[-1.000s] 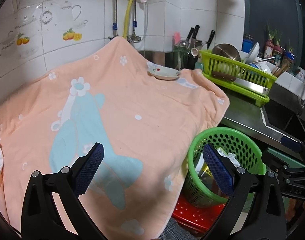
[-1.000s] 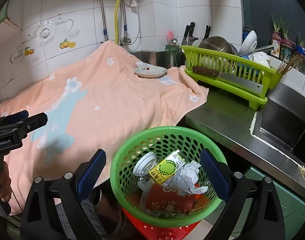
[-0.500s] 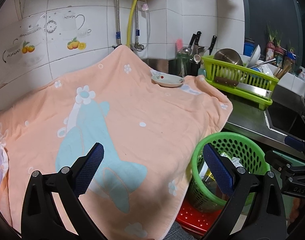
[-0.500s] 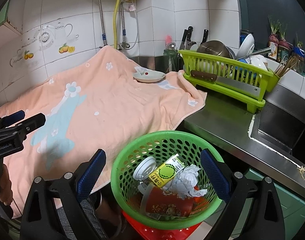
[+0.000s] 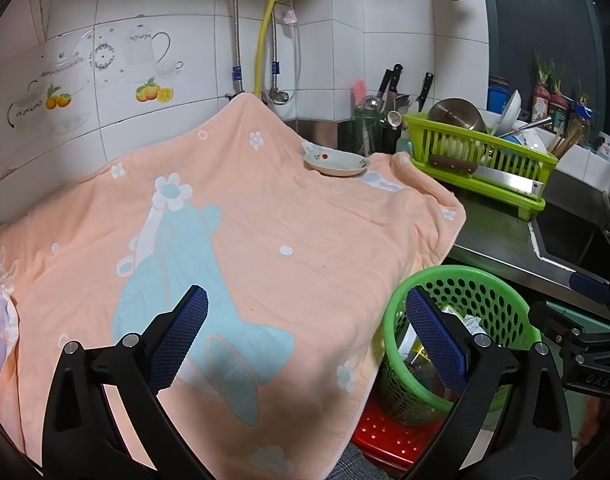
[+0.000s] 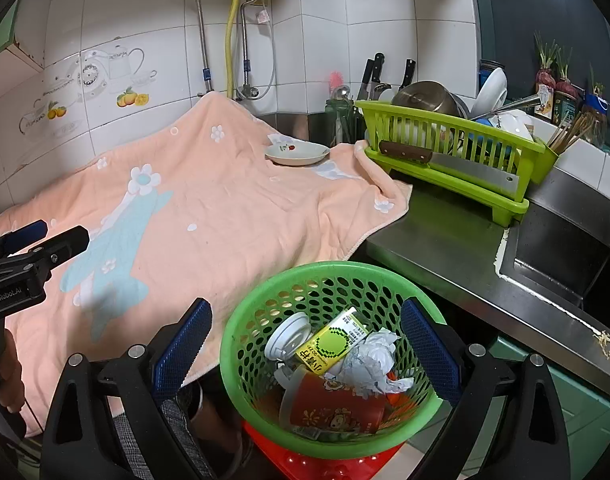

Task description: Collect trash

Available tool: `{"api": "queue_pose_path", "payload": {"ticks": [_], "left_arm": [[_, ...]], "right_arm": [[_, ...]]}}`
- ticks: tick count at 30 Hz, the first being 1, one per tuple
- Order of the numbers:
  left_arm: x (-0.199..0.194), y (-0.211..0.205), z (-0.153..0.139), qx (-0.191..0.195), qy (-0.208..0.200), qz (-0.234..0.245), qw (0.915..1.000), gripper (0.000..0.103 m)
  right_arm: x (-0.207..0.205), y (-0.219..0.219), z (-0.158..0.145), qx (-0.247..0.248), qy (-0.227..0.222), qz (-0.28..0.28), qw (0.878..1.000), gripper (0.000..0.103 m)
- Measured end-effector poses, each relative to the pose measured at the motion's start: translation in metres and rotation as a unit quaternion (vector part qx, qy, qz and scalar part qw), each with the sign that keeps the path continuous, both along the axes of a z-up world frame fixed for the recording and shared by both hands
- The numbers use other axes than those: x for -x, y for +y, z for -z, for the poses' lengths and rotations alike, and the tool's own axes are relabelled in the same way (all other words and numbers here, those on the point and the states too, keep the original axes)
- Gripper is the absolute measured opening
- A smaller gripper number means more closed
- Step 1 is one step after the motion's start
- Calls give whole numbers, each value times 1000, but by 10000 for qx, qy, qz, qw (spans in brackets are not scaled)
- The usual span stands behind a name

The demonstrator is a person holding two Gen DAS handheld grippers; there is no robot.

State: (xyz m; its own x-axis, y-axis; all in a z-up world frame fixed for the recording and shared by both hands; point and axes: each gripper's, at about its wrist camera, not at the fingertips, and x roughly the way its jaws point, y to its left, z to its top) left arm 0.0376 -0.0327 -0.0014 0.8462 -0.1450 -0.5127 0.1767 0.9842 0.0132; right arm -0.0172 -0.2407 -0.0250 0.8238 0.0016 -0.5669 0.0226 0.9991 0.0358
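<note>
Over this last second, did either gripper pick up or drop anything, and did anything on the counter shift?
Nothing was taken or let go: the left gripper and right gripper stay open and empty. Both views pull back and up slightly, showing more wall. The green basket holds the same trash, including the yellow carton. The plate and peach towel lie as before.

Both wrist views face the towel [image 5: 265, 240] (basket [image 6: 329, 280] shared, nearer rightward).

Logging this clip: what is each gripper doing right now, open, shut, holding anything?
Left gripper: open, empty, over the towel.
Right gripper: open, empty, above the basket of trash.
</note>
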Motion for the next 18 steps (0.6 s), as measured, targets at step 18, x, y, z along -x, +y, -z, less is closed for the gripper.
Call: {"api": "queue_pose_path", "payload": {"ticks": [18], "left_arm": [[-1,0,-1,-26,-10,19,10000,98]], "right_arm": [[0,2,0,-10,12,-5,10000,92]]}}
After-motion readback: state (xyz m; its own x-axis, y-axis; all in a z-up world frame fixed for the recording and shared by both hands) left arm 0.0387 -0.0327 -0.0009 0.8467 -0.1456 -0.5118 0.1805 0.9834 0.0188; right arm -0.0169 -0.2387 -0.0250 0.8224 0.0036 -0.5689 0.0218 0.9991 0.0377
